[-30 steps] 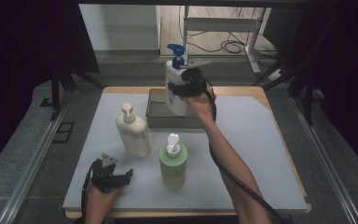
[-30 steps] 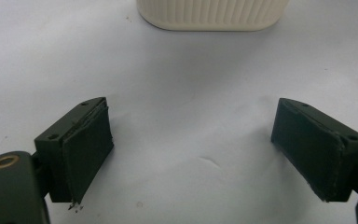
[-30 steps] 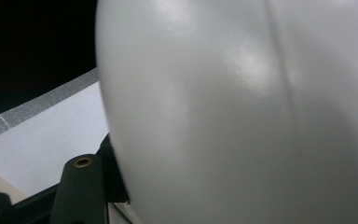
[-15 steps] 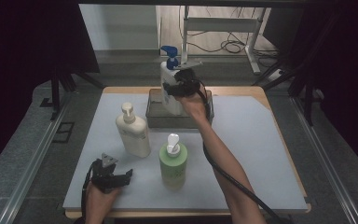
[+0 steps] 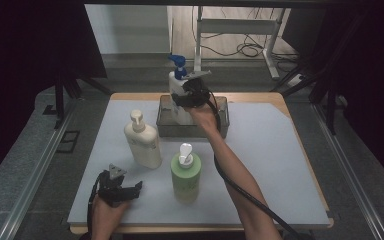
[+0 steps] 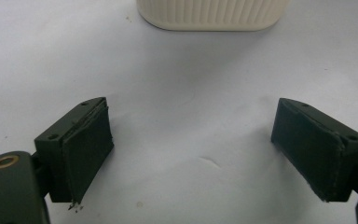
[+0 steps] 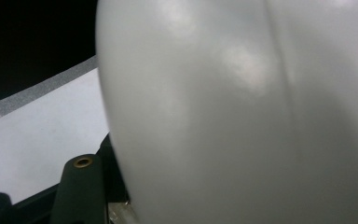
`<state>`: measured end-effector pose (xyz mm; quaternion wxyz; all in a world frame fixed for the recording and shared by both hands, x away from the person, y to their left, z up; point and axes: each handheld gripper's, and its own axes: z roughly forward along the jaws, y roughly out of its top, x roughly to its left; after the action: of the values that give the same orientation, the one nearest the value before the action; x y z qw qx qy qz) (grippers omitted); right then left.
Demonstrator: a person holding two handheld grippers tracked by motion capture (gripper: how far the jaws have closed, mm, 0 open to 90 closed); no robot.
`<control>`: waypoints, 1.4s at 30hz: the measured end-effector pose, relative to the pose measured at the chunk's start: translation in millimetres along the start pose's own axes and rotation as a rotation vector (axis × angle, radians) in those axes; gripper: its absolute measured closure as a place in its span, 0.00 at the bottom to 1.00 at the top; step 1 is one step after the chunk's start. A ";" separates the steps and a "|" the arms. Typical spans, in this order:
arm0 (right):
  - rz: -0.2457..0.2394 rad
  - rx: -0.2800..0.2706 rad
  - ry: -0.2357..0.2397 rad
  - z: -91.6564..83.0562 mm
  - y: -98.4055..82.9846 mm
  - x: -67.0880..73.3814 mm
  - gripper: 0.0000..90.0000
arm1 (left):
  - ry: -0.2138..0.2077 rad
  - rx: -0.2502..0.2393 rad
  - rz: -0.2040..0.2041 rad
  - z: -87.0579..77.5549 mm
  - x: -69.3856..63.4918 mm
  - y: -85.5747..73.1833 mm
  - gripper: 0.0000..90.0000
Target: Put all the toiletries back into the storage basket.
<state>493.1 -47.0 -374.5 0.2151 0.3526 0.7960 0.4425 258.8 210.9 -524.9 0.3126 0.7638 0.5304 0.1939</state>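
My right gripper [image 5: 189,94] is shut on a white bottle [image 5: 176,87] with a blue pump head [image 5: 179,65], held upright over the left half of a grey bin [image 5: 221,121] at the table's far side. The bottle's lower end dips inside the bin walls. In the right gripper view the bottle's smooth white body [image 7: 242,112] sits right against the camera. My left gripper [image 5: 128,188] rests open near the front left edge, nothing between its pads [image 6: 86,149]. Just ahead of it stands a cream pump bottle [image 5: 142,142], whose ribbed base [image 6: 209,14] shows beyond the jaws.
A green pump bottle [image 5: 185,172] stands at the front middle, right of the cream one. The person's right forearm [image 5: 230,165] stretches past it to the bin. A pale grey mat [image 5: 270,160] covers the table; dark curtains flank both sides.
The right gripper has carried the white bottle a little to the left and lower into the bin. The left gripper has stayed where it was.
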 end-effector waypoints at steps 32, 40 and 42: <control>0.029 0.086 0.003 20.2 -29.4 5.7 0.42 | 0.000 0.001 0.001 0.0 0.1 0.0 0.13; 0.028 0.097 0.002 22.4 -29.2 7.0 0.42 | 0.000 0.001 0.001 0.0 0.0 0.0 0.13; 0.029 0.100 0.003 23.1 -28.7 6.0 0.42 | 0.000 0.001 0.001 0.0 0.0 0.0 0.13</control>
<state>493.6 -40.0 -411.3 0.1895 0.3740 0.8122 0.4056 258.8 210.9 -524.8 0.3120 0.7643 0.5300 0.1939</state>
